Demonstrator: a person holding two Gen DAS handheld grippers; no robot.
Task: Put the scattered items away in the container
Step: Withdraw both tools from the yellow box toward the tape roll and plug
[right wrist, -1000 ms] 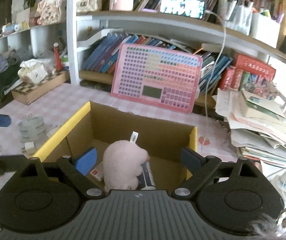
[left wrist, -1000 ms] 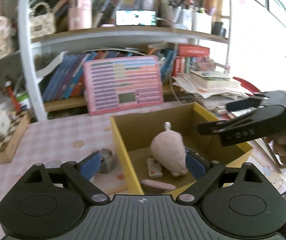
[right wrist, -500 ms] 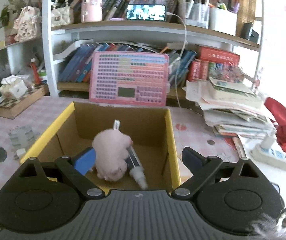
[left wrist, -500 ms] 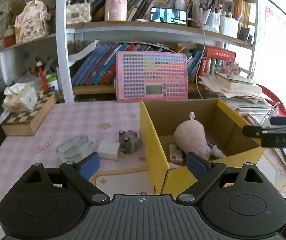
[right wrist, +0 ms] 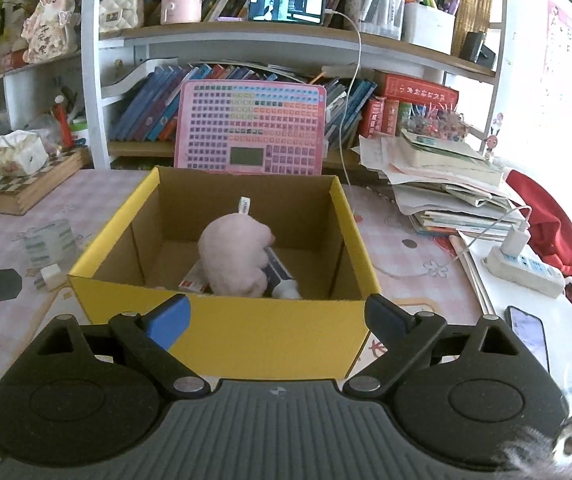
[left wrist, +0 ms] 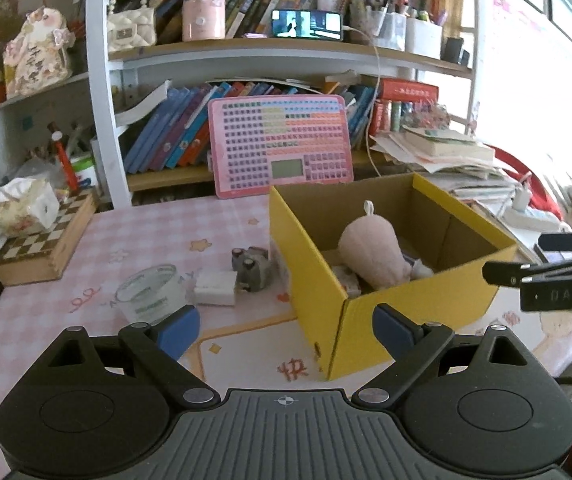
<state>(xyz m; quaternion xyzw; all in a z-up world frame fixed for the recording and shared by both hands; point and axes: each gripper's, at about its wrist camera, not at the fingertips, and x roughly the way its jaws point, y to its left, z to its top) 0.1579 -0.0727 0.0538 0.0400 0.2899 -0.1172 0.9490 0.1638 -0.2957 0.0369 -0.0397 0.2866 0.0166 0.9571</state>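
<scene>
Nearest to us, the left gripper (left wrist: 286, 330) has its jaws wide apart and holds nothing; it hangs above the surface (left wrist: 46, 328) just before the near corner of the yellow box (left wrist: 318, 276). The right gripper (right wrist: 276, 318) also has its jaws apart and empty, in front of the box's near wall.

Left of the box we see three things lying on the pink checked surface: a roll of clear tape (left wrist: 148, 290), a small white block (left wrist: 215, 289) beside it, and a grey metal piece (left wrist: 252, 268) that is closest to the box wall.

Inside the box a pink plush toy (right wrist: 234, 260) lies on the bottom, partly over a small card packet (right wrist: 194, 280) and a tube (right wrist: 282, 276).

Behind the box a pink keyboard toy (right wrist: 250, 130) stands leaning against the bookshelf (right wrist: 222, 36).
</scene>
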